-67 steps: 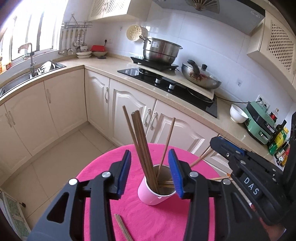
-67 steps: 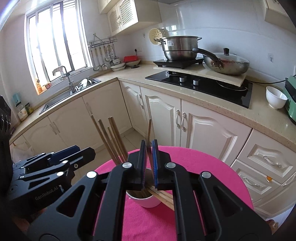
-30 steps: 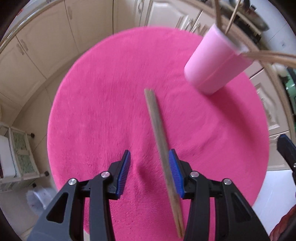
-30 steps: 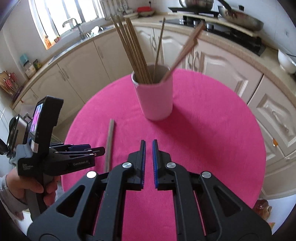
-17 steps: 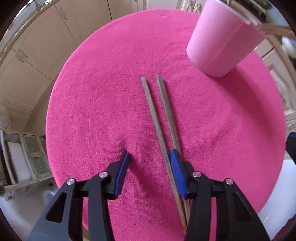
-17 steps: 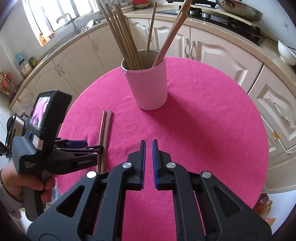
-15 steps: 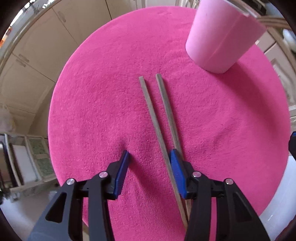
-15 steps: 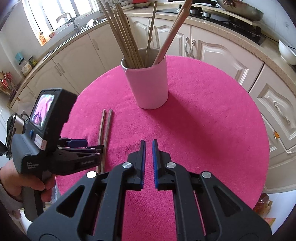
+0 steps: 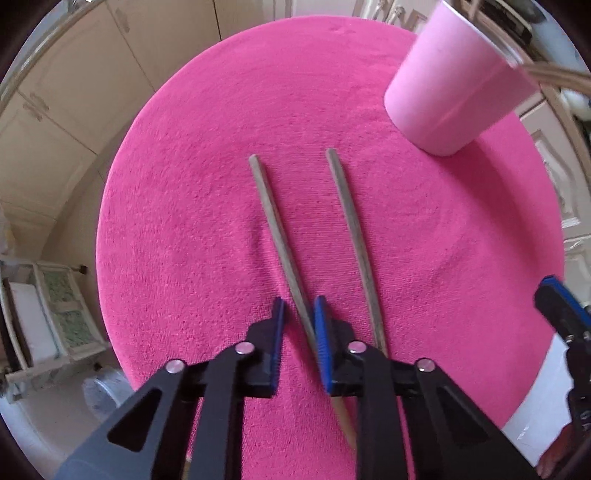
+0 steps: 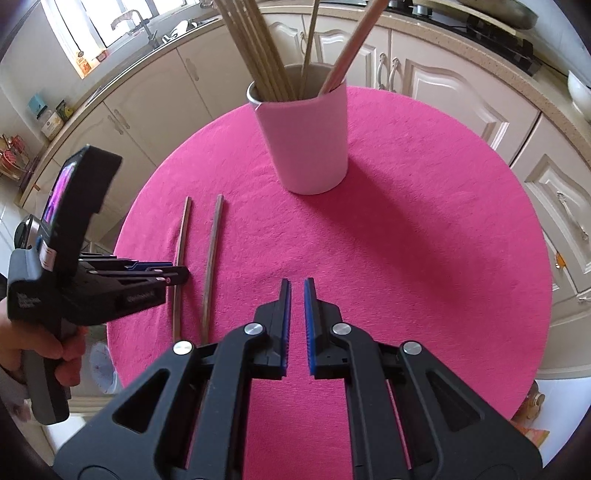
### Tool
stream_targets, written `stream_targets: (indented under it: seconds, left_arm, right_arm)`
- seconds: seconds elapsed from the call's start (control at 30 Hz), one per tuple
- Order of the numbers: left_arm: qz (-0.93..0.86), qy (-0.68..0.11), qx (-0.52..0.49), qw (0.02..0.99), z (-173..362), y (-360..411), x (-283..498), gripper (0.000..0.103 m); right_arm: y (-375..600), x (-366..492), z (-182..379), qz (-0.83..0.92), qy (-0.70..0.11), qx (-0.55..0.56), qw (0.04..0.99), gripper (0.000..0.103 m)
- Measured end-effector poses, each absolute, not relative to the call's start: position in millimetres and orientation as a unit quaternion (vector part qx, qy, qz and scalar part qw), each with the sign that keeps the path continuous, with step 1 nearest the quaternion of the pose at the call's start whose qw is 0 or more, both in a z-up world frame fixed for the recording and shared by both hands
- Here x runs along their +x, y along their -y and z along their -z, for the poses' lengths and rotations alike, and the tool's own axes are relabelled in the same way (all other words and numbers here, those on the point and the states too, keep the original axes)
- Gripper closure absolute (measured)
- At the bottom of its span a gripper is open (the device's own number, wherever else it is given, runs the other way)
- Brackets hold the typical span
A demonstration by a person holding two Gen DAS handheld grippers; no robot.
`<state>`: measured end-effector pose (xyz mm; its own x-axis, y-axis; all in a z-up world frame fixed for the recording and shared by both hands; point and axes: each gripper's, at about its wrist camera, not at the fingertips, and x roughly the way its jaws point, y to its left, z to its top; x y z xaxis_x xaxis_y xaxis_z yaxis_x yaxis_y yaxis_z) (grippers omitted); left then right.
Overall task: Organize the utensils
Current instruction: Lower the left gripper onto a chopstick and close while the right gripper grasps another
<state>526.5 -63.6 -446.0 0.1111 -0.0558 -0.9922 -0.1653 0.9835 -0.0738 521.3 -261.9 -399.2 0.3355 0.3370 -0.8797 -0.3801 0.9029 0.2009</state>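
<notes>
Two brown chopsticks lie on the round pink tablecloth. My left gripper has its jaws narrowed around the left chopstick, which runs between the pads near its thick end. The right chopstick lies free beside it. In the right wrist view the left gripper sits over the left chopstick, with the other chopstick next to it. A pale pink cup holding several chopsticks stands at the far side of the table; it also shows in the left wrist view. My right gripper is shut and empty above the cloth.
Cream kitchen cabinets and a countertop with a black hob lie behind the table. A sink under a window is at the far left. The table edge drops off close below both grippers.
My left gripper's jaws have closed in from wide open around the left chopstick. The two chopsticks now lie further apart. The right gripper has moved closer to the cup.
</notes>
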Motion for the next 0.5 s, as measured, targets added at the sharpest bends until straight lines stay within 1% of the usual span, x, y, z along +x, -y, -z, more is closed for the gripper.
stream_targets:
  seconds: [0.17, 0.5]
  left_arm:
    - [-0.033, -0.662, -0.12, 0.739, 444, 41, 519, 0.096]
    - [-0.052, -0.638, -0.138, 0.756, 430, 1, 504, 0.096]
  right_arm:
    - [248, 520, 405, -0.231, -0.54, -0.027, 0.809, 0.095]
    - [211, 523, 417, -0.253, -0.56, -0.042, 0.788, 0.095]
